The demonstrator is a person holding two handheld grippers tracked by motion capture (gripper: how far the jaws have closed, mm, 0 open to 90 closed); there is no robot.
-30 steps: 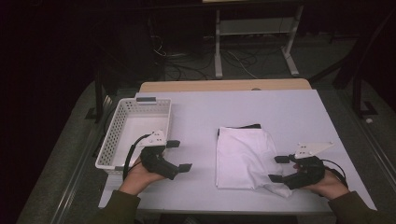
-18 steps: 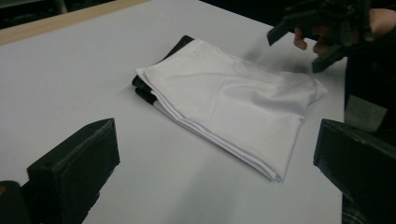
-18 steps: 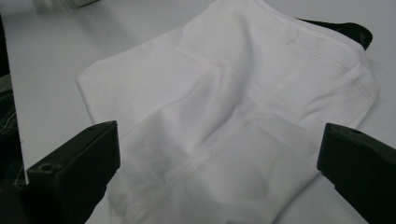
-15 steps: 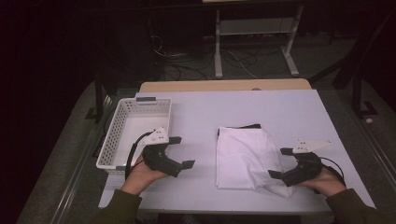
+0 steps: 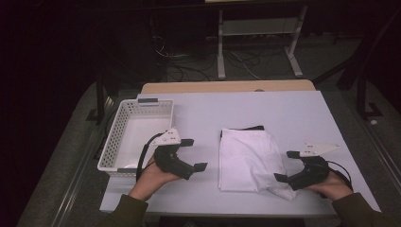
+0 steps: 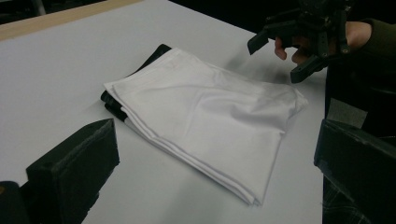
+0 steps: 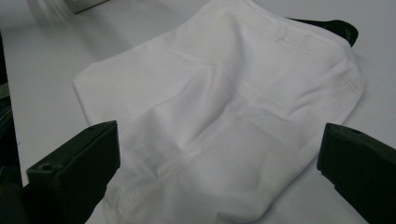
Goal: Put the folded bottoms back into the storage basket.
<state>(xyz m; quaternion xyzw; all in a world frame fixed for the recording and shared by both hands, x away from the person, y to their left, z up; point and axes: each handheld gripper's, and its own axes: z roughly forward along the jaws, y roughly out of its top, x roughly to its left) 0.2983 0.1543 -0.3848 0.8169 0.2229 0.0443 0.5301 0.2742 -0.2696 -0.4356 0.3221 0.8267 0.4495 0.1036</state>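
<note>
Lying beside right gripper (image 5: 284, 166) (jaws wide): folded cloth (image 5: 248, 158)

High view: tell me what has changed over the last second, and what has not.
The right gripper has just been opening its jaws at the near right corner of the folded white cloth garment; they now stand wide with nothing pinched. The left gripper, jaws open, has shifted slightly toward the garment. The garment, the white perforated plastic basket and the white table stayed put.

Lab: bare worktable (image 5: 283, 113), floor cables (image 5: 236, 66).
</note>
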